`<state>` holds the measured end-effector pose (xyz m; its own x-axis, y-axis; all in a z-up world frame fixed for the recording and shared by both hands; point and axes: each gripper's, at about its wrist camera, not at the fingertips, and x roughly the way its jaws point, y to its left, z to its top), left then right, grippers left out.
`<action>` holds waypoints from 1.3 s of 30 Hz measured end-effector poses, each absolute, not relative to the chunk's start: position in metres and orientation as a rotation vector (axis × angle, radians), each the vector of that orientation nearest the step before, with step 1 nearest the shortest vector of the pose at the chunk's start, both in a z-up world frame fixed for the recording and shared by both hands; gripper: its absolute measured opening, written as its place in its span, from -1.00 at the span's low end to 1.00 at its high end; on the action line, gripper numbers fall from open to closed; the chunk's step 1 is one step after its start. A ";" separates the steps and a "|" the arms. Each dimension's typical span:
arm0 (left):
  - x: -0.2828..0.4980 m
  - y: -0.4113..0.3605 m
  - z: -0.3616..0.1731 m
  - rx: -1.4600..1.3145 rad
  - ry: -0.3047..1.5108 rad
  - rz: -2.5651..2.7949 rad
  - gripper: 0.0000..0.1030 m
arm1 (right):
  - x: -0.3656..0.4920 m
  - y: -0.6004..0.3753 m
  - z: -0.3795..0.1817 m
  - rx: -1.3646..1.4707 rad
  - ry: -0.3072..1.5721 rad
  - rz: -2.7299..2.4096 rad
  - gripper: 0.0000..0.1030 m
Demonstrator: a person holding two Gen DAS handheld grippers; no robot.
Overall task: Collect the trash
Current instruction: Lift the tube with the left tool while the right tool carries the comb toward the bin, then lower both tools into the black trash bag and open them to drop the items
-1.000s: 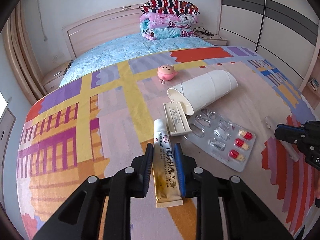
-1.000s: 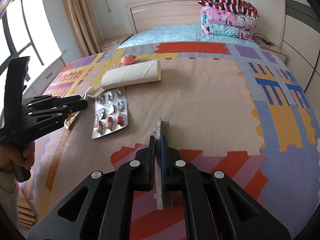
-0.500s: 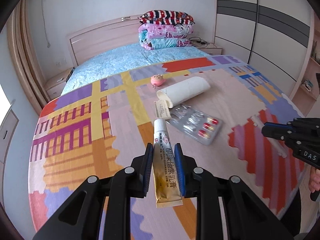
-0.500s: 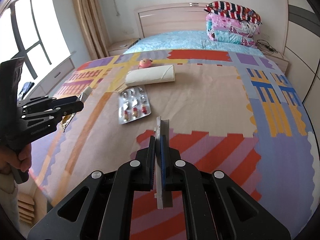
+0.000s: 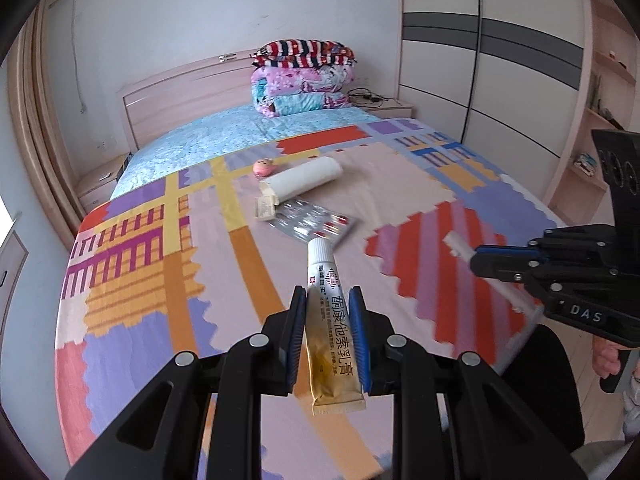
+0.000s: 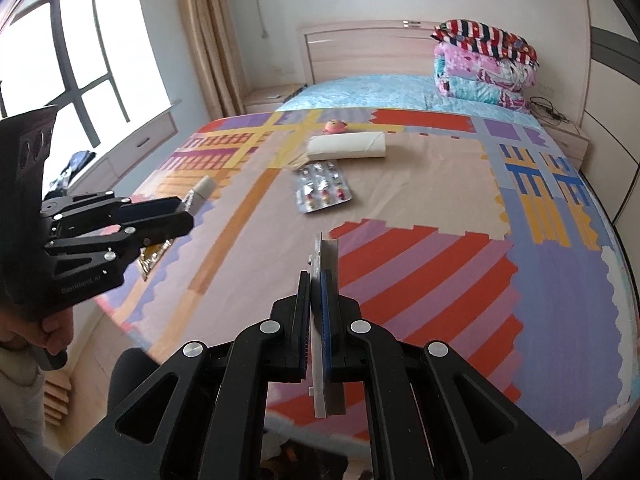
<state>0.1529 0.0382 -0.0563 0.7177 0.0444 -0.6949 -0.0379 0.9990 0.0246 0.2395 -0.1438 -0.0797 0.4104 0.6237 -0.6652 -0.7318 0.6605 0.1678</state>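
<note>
My left gripper point(image 5: 327, 300) is shut on a white and gold ointment tube point(image 5: 330, 320), held in the air above the foot of the bed; it also shows in the right wrist view point(image 6: 176, 216). My right gripper point(image 6: 318, 284) is shut on a flat white strip point(image 6: 326, 320), also held off the bed; it shows in the left wrist view point(image 5: 480, 260). On the patterned bedspread lie a pill blister pack point(image 5: 316, 226) point(image 6: 322, 192), a white cardboard tube point(image 5: 302, 180) point(image 6: 348, 146) and a small cream box point(image 5: 265, 207).
A pink toy point(image 5: 264, 167) lies behind the cardboard tube. Folded quilts point(image 5: 304, 76) are stacked at the headboard. Wardrobe doors point(image 5: 480, 60) stand right of the bed, a window point(image 6: 48, 60) and curtain left. A dark round thing point(image 5: 540, 380) sits below the bed's foot edge.
Both grippers have pulled back and up from the bed with their items held. The pack, tube and box now look farther away. The bed's foot edge has come into view.
</note>
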 end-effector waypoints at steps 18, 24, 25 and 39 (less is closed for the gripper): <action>0.072 -0.013 -0.087 -0.015 0.808 -0.060 -0.58 | 0.166 -0.157 -0.127 -0.221 0.860 0.988 -0.89; 0.052 -0.026 -0.116 -0.052 0.860 -0.096 -0.58 | 0.150 -0.164 -0.137 -0.227 0.893 1.010 -0.89; 0.050 -0.027 -0.122 -0.061 0.872 -0.100 -0.58 | 0.147 -0.165 -0.142 -0.231 0.903 1.012 -0.89; 0.056 -0.043 -0.196 -0.107 1.037 -0.145 -0.58 | 0.130 -0.156 -0.217 -0.260 1.102 1.012 -0.89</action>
